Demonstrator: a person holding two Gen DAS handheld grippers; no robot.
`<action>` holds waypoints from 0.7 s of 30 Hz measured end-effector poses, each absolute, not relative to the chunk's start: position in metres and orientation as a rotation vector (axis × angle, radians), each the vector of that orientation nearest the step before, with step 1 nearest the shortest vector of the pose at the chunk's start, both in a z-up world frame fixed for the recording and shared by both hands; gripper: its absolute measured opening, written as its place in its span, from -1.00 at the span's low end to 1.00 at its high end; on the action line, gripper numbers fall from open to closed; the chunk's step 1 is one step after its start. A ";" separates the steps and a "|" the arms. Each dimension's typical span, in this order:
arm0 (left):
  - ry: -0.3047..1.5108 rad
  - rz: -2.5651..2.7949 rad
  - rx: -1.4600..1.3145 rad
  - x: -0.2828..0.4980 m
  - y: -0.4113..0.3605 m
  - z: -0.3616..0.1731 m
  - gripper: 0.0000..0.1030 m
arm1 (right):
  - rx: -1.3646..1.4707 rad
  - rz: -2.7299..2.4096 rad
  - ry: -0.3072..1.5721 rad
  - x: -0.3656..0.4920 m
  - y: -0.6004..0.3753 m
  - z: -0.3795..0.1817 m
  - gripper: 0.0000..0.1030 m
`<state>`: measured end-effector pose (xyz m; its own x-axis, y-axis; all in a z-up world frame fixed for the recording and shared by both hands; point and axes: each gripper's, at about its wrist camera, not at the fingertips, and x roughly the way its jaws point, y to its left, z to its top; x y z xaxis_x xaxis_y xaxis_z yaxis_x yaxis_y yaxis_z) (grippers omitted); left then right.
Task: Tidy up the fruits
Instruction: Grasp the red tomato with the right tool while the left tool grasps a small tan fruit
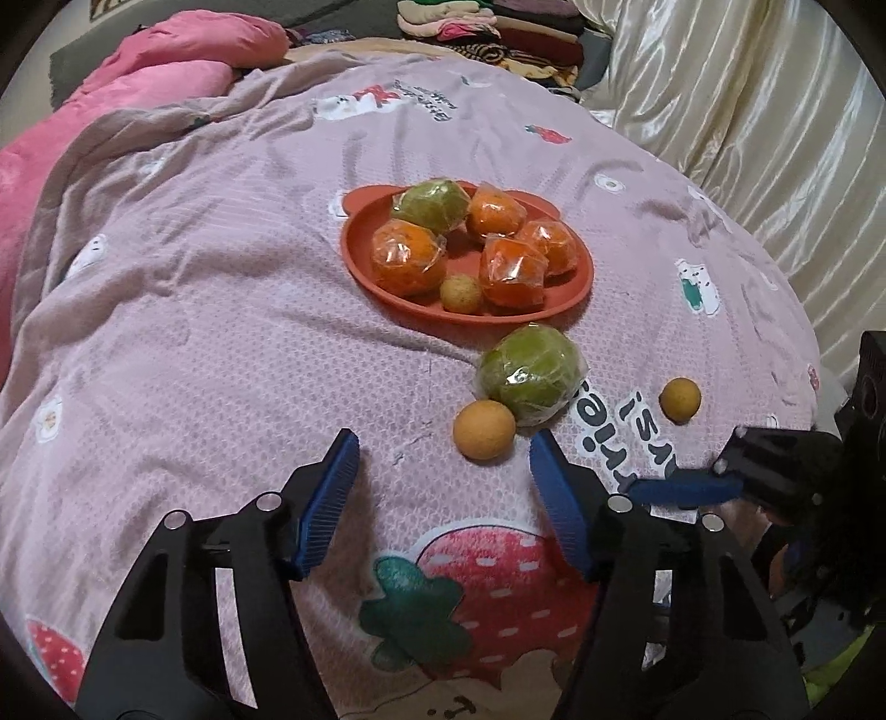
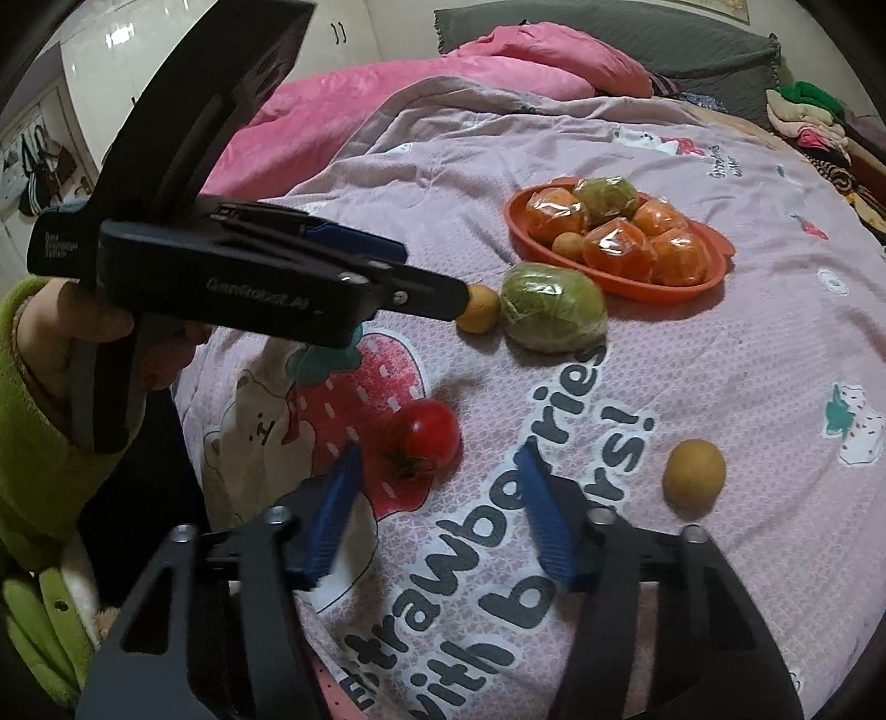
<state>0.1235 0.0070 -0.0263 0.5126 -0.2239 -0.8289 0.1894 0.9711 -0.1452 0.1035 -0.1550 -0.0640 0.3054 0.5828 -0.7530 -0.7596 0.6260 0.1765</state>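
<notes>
An orange-red plate (image 1: 365, 202) (image 2: 518, 221) on the pink blanket holds several wrapped oranges (image 1: 408, 256), a wrapped green fruit (image 1: 431, 204) and a small yellow fruit (image 1: 460, 293). In front of it lie another wrapped green fruit (image 1: 529, 379) (image 2: 554, 315) and a small yellow fruit (image 1: 483, 429) (image 2: 479, 310). My left gripper (image 1: 443, 440) hovers open just short of that fruit, with nothing between its fingers. A second yellow fruit (image 1: 680, 399) (image 2: 695, 473) lies to the right. My right gripper (image 2: 440, 451) is open over the blanket, a red tomato (image 2: 426, 437) just past its left fingertip.
A pink quilt (image 1: 166, 72) is bunched at the far left of the bed. Folded clothes (image 1: 487, 27) are stacked at the far end, and a cream curtain (image 1: 747, 111) hangs on the right. A person's green sleeve (image 2: 33, 443) sits at the near edge.
</notes>
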 end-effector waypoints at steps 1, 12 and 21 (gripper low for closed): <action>1.007 -0.257 -0.041 0.125 0.007 -0.028 -0.14 | -0.230 0.901 0.888 0.103 -0.154 -0.065 -0.07; 1.020 -0.302 -0.056 0.131 0.001 -0.034 -0.34 | -0.251 0.908 0.883 0.106 -0.141 -0.072 -0.41; 1.036 -0.309 -0.049 0.140 -0.002 -0.043 -0.38 | -0.243 0.913 0.870 0.109 -0.145 -0.070 -0.44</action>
<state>0.1403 -0.0019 -0.0432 0.4700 -0.2752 -0.8387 0.2295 0.9556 -0.1849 0.1089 -0.1449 -0.0704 0.3082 0.5897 -0.7465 -0.7740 0.6117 0.1637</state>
